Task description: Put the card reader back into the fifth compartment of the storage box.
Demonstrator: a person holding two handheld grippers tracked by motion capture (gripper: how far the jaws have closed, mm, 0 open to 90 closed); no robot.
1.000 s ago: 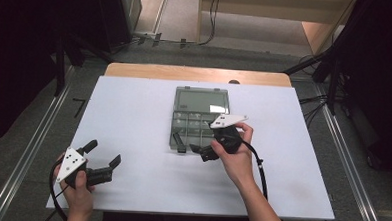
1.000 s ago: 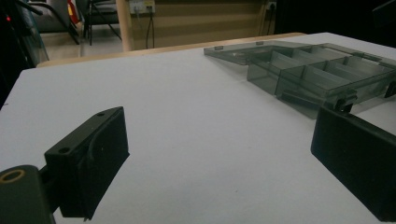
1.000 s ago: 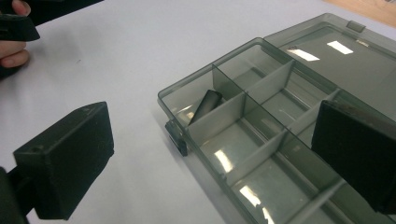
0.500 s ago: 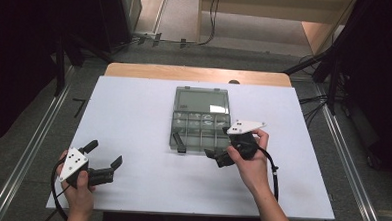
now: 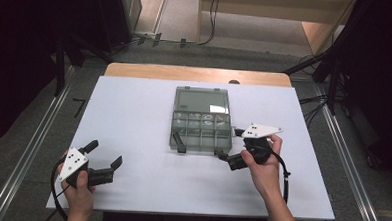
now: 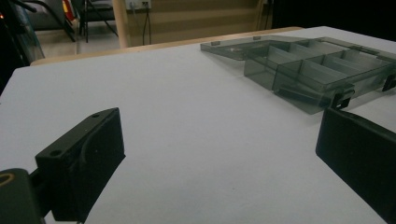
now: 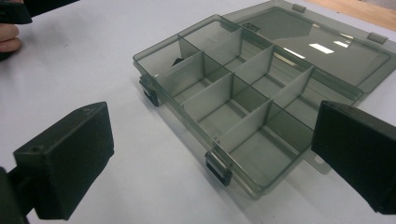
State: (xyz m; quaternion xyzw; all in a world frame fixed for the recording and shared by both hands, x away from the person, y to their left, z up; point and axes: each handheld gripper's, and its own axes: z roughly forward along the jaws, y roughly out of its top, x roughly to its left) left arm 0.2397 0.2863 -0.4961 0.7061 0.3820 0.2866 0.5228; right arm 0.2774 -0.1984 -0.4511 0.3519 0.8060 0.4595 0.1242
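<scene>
While lid lies flat, organizer box (image 5: 201,132) runs lengthwise away | both grippers agape, empty

White table (image 5: 134,113) with wooden far edge (image 5: 195,73); grey floor (image 5: 178,14).

One compartment box (image 5: 201,126) on table (image 5: 134,113), lid open flat. Compartments counted in my right gripper view: eight, two rows of four. Front latches (image 7: 218,169): two. Lid hinge tabs: two. My grippers: two, left gripper (image 5: 104,162) and right gripper (image 5: 225,157). Jaws: two each.
</scene>
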